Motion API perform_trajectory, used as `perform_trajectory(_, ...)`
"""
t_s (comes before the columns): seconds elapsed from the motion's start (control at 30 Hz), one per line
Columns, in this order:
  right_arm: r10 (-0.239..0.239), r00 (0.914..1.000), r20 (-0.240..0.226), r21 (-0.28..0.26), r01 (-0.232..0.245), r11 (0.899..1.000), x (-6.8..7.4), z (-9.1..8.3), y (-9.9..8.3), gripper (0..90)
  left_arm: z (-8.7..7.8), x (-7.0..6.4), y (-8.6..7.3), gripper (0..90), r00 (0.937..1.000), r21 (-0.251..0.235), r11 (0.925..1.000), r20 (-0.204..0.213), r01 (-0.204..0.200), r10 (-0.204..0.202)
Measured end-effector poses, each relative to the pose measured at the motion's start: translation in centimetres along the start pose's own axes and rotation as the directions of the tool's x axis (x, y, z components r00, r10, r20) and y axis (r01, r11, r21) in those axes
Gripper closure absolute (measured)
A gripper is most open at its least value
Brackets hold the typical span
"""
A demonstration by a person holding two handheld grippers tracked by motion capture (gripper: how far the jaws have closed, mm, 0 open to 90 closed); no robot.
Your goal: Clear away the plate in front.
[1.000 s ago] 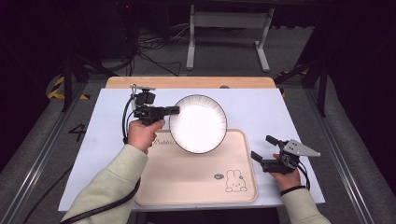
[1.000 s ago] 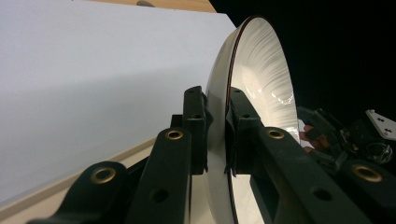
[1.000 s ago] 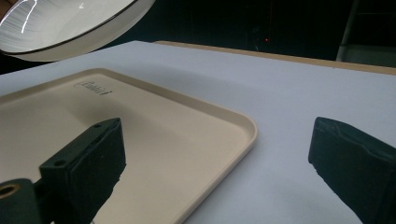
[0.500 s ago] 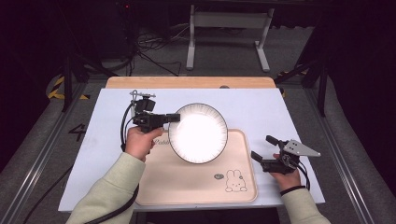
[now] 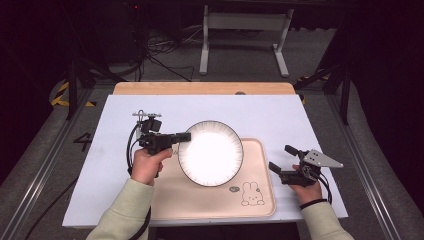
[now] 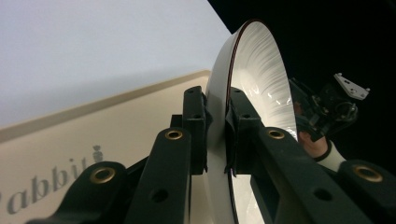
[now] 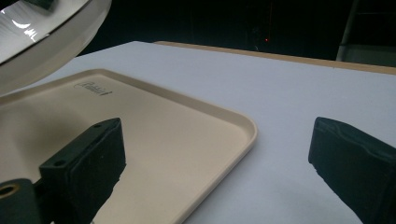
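High view: left gripper (image 5: pixel 184 136) pinches white plate (image 5: pixel 211 153) by its left rim, plate held over beige tray (image 5: pixel 210 200) near desk's front edge; right gripper (image 5: pixel 283 162) jaws spread wide, beside tray's right edge

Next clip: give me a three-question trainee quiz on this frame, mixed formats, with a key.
1. True or false: the left gripper is shut on the rim of the plate.
2. The right gripper is: A) open, beside the tray; B) shut on the tray; C) holding the plate.
3. Fill in: the drawing printed on the tray shows a ____.

Key: 1 true; 2 A; 3 rabbit.
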State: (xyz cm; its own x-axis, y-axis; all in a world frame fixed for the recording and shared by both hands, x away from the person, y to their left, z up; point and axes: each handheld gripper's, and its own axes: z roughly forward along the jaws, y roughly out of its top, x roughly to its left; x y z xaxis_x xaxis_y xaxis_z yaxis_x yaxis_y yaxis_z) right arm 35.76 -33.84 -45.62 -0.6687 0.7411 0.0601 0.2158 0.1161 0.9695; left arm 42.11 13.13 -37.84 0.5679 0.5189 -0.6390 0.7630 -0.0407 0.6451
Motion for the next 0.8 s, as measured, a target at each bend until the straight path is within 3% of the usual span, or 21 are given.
perform_trajectory(0.13, 0.001, 1.0000, -0.002, -0.001, -0.001, 1.000, 0.0, 0.0, 0.0, 4.0, 0.2, -0.1, -0.3, 80.8, 0.9998, 0.008, 0.9998, -0.013, -0.015, 0.015)
perform_trajectory(0.43, 0.003, 1.0000, -0.001, -0.003, -0.003, 1.000, 0.0, 0.0, 0.0, 4.0, 1.3, 0.8, -0.9, 80.7, 1.0000, 0.061, 0.9981, 0.001, 0.008, -0.008)
perform_trajectory(0.57, 0.004, 1.0000, -0.002, -0.005, -0.004, 1.000, 0.0, 0.0, 0.0, 4.0, 2.0, 1.8, -1.4, 80.5, 0.9982, 0.111, 0.9923, 0.017, 0.055, -0.057)
perform_trajectory(0.8, 0.002, 1.0000, -0.003, -0.002, -0.002, 1.000, 0.0, 0.0, 0.0, 4.0, 2.5, 2.3, -1.7, 80.2, 0.9980, 0.144, 0.9877, 0.013, 0.060, -0.062)
